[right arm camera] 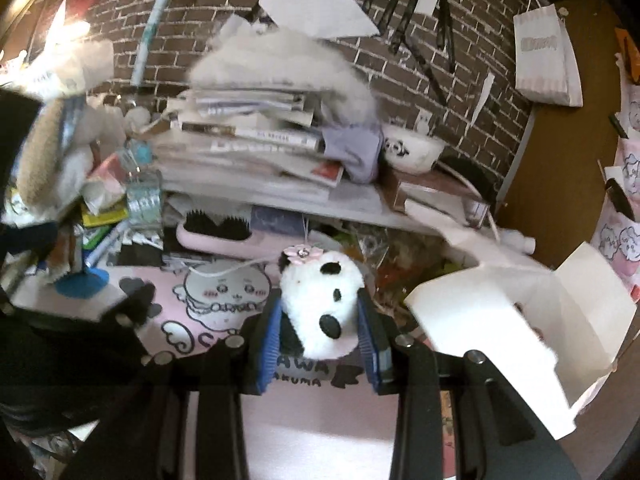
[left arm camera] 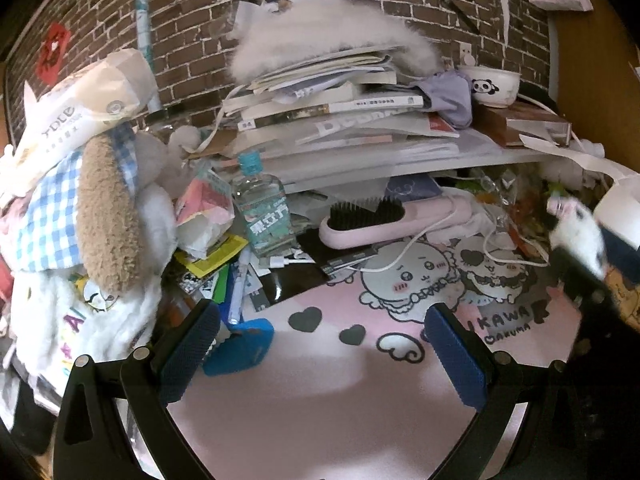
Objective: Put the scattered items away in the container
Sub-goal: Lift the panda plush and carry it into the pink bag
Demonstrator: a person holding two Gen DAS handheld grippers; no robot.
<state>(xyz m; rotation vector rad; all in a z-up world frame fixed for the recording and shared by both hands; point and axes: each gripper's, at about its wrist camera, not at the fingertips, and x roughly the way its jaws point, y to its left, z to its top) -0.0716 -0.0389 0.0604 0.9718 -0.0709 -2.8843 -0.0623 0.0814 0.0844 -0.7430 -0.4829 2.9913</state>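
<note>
My right gripper [right arm camera: 319, 316] is shut on a small fluffy panda plush [right arm camera: 320, 300] with a pink flower on its head, held above the pink cartoon mat [right arm camera: 208, 300]. An open white cardboard box [right arm camera: 520, 320] stands just to the right of it. In the left wrist view the same panda plush [left arm camera: 576, 232] shows blurred at the far right, beside the white box [left arm camera: 620, 208]. My left gripper [left arm camera: 320, 344] hangs open over the pink mat [left arm camera: 320, 392] with nothing between its blue pads. A pink hairbrush [left arm camera: 380, 220], a clear bottle [left arm camera: 260, 208] and a blue object [left arm camera: 244, 344] lie on the desk.
A big plush dog [left arm camera: 80, 240] in a checked cloth crowds the left. A shelf [left arm camera: 400, 160] carries stacked books, a fluffy grey thing [left arm camera: 332, 36] and a panda bowl [left arm camera: 492, 84]. Pens, papers, a white cable [left arm camera: 400, 256] and wrappers lie under it. Behind is a brick wall.
</note>
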